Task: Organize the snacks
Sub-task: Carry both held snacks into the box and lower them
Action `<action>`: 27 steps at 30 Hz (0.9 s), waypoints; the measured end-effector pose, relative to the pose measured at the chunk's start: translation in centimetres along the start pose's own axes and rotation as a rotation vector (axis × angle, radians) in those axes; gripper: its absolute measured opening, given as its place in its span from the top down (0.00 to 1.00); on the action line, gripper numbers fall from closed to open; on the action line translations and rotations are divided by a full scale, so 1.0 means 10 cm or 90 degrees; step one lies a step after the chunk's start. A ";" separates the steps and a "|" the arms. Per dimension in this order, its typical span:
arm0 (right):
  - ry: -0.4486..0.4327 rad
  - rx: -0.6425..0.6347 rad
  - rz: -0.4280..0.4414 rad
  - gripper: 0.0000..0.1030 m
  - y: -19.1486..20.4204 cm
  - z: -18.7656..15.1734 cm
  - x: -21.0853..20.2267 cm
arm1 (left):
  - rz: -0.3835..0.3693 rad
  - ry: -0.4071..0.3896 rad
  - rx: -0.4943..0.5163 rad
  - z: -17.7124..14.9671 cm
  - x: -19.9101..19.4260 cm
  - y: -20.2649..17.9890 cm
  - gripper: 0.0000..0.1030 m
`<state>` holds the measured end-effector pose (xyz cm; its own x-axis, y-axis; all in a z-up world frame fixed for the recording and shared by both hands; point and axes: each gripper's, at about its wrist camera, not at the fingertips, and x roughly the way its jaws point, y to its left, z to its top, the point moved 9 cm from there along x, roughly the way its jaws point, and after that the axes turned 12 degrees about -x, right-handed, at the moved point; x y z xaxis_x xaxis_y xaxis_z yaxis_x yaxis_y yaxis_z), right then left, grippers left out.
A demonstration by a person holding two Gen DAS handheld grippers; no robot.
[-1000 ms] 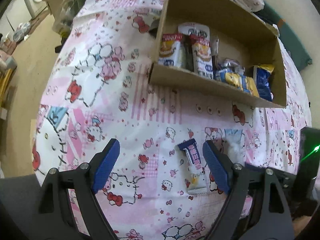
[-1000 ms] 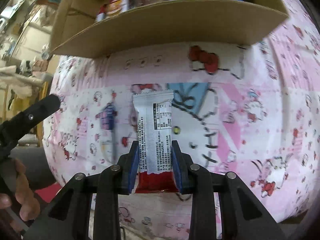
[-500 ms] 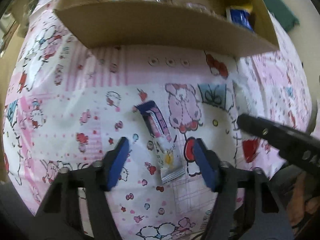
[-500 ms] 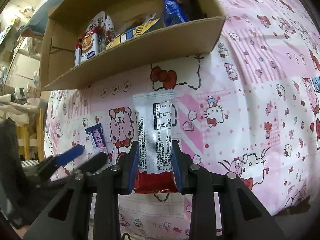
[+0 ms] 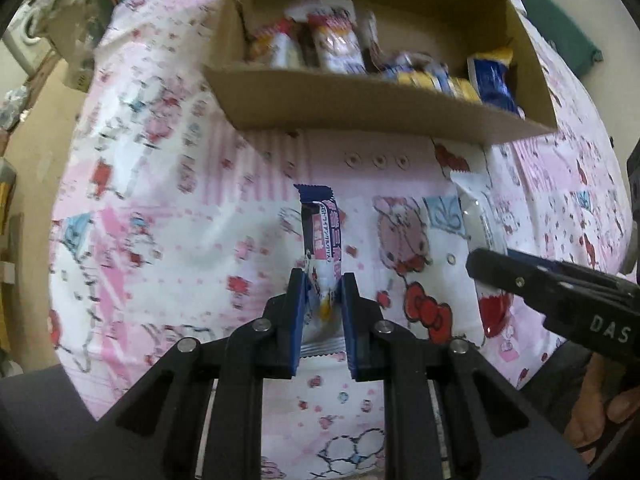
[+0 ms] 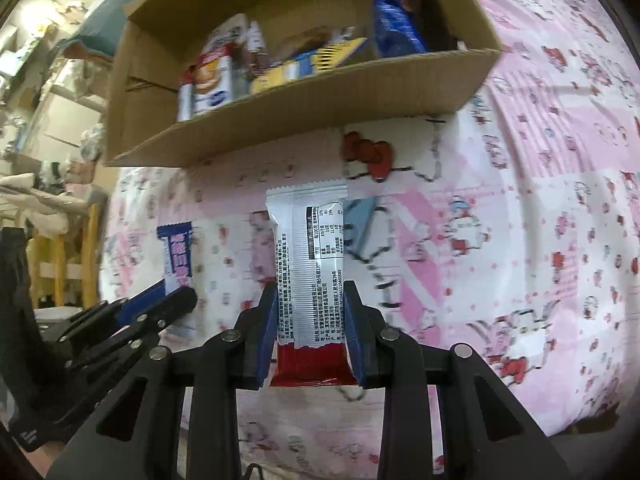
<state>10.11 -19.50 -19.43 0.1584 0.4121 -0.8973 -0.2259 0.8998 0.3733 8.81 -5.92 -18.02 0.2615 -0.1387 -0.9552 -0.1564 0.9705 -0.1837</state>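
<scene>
My left gripper (image 5: 322, 292) is shut on a blue and pink snack bar (image 5: 320, 236), which points toward the cardboard box (image 5: 360, 104). My right gripper (image 6: 312, 312) is shut on a white and red snack bar (image 6: 310, 264), held over the patterned bedsheet. The open box holds several snack packets (image 5: 332, 48). In the right wrist view the blue bar (image 6: 176, 248) and the left gripper (image 6: 176, 300) show at the left. In the left wrist view the right gripper (image 5: 480, 268) and the white bar (image 5: 480, 220) show at the right.
The pink cartoon-print bedsheet (image 5: 160, 200) covers the bed. The box in the right wrist view (image 6: 280, 128) stands just beyond both bars. Shelves and clutter (image 6: 52, 128) lie past the bed's left edge. A washing machine (image 5: 28, 28) stands far left.
My left gripper has closed on the blue and pink bar and lifted it off the sheet. My right gripper keeps its white bar and has drawn nearer the box.
</scene>
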 end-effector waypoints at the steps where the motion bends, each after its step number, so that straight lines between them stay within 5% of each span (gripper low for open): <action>1: -0.004 -0.002 0.012 0.69 0.05 0.01 -0.01 | -0.002 -0.010 -0.006 0.02 -0.06 0.03 0.86; 14: -0.124 -0.089 0.177 0.69 0.72 0.34 -0.47 | -0.061 -0.157 -0.070 0.63 -0.98 0.31 0.86; 27: -0.276 -0.071 0.180 0.69 0.55 1.10 -0.83 | -0.036 -0.210 -0.002 1.31 -1.15 0.03 0.86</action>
<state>18.12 -16.36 -7.31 0.4544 0.6792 -0.5764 -0.4150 0.7339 0.5377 18.21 -1.41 -4.02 0.5637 -0.1205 -0.8171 -0.1352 0.9625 -0.2352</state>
